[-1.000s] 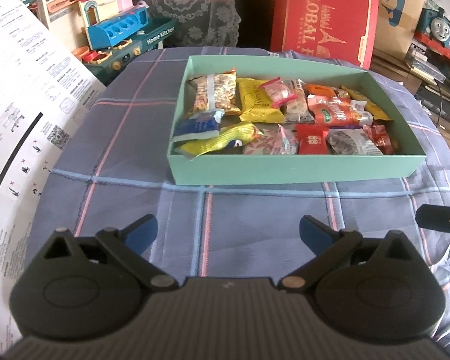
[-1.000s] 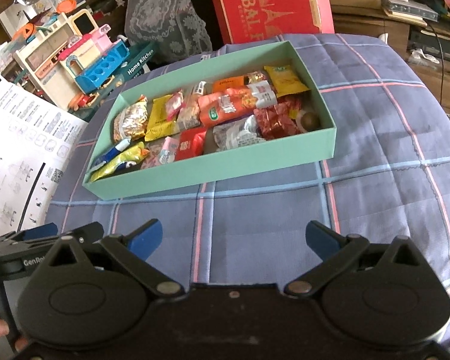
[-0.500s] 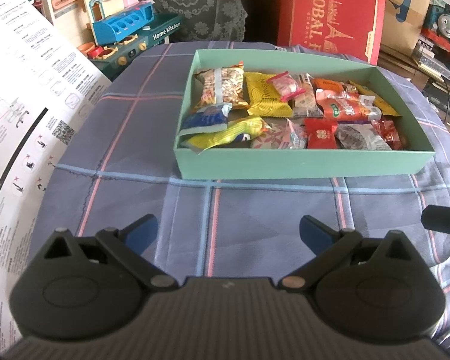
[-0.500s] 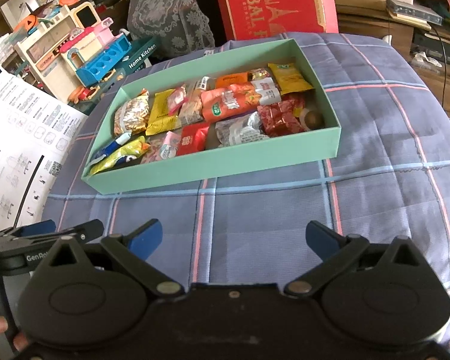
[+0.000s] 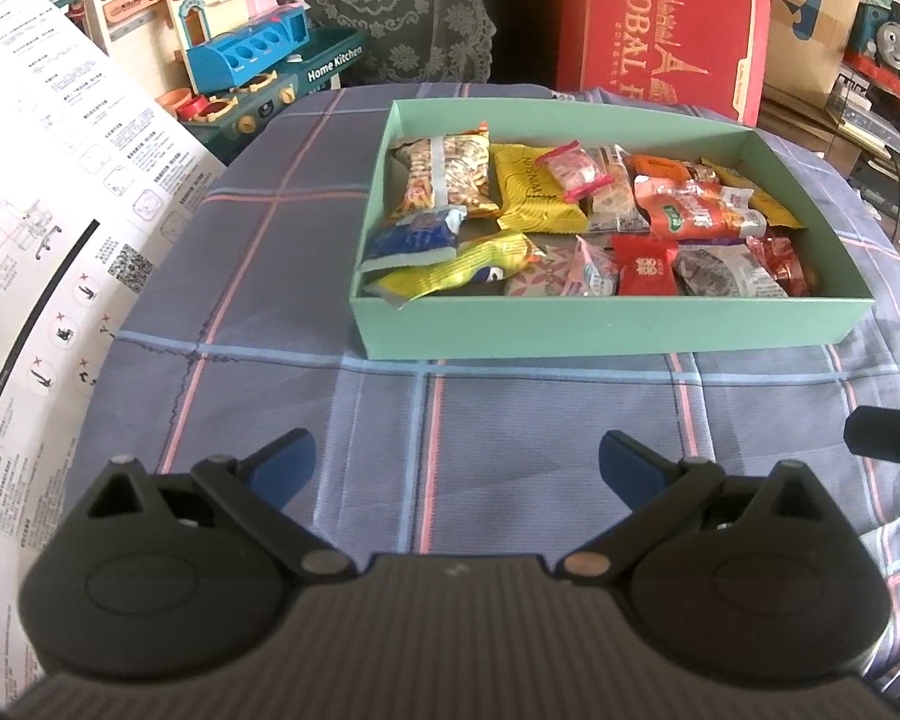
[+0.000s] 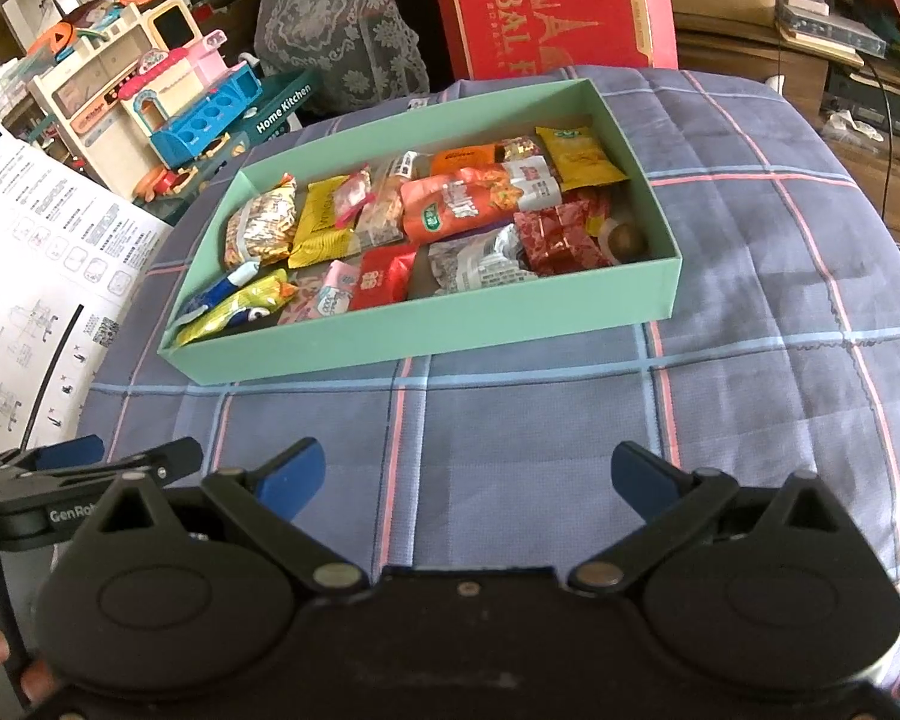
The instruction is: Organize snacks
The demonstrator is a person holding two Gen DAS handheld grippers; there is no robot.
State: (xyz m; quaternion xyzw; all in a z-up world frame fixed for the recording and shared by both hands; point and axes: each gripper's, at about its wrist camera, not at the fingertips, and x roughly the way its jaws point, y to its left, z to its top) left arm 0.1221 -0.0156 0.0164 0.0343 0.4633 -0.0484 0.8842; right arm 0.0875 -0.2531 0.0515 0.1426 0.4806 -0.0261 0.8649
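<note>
A shallow mint-green box [image 5: 606, 327] [image 6: 426, 330] lies on a blue plaid cloth and holds several snack packets: a nut bag [image 5: 447, 174], a yellow packet [image 5: 534, 192], an orange packet [image 6: 468, 204], a red packet [image 5: 645, 270] and others. My left gripper [image 5: 456, 465] is open and empty above the cloth, well in front of the box. My right gripper [image 6: 468, 474] is open and empty, also in front of the box. The left gripper also shows in the right wrist view [image 6: 84, 462] at the lower left.
A white instruction sheet [image 5: 48, 228] hangs at the left. A toy kitchen [image 5: 252, 66] and a red carton [image 5: 660, 24] stand behind the table. Bare plaid cloth [image 6: 780, 312] lies around the box. The right gripper's edge [image 5: 888, 435] shows at right.
Both grippers have drifted slightly, so the box sits a little lower and nearer in both views. Jaws stay open. The snacks have not moved.
</note>
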